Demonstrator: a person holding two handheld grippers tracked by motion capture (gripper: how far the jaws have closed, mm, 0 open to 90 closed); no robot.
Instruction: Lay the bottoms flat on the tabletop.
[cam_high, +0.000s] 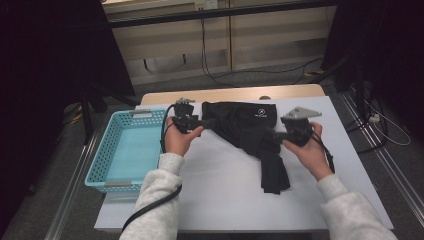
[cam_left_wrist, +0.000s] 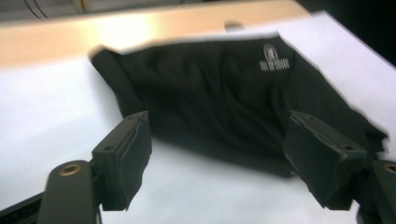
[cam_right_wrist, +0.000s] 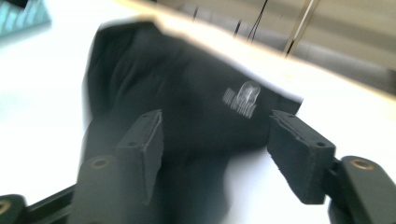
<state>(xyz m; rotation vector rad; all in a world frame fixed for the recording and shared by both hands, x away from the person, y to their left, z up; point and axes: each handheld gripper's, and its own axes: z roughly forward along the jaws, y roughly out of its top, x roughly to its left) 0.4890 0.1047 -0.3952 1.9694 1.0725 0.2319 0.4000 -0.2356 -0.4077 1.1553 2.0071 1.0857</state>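
Black garment (cam_high: 252, 135) spread on the white table (cam_high: 225, 200), partly folded: broad upper part flat near the far edge, a narrower part bunched and trailing toward the near side. Folding judged roughly midway; top panel laid out, lower tail left to tidy, then probably into the turquoise basket (cam_high: 112, 170) at the table's left, which holds nothing visible so far.

Left claw (cam_high: 207, 123) at the garment's left edge, held low and pointing across the cloth. In the left gripper view, left claw (cam_left_wrist: 217, 158) with jaws well apart, nothing pinched between the pads, cloth lying ahead of and between them. Right claw (cam_high: 277, 135) at the garment's right side where the tail begins; in the right gripper view, right claw (cam_right_wrist: 215, 154) likewise spread, pads free of the fabric, dark cloth beneath and beyond.

High view alone gives the overall layout: basket, both sleeved forearms, garment's whole outline. Left gripper view adds the small white logo (cam_left_wrist: 274, 59) near the cloth's far corner and the tan table edge behind. Right gripper view blurred, so creases hard to read; possibly a fold ridge running down under the left jaw.
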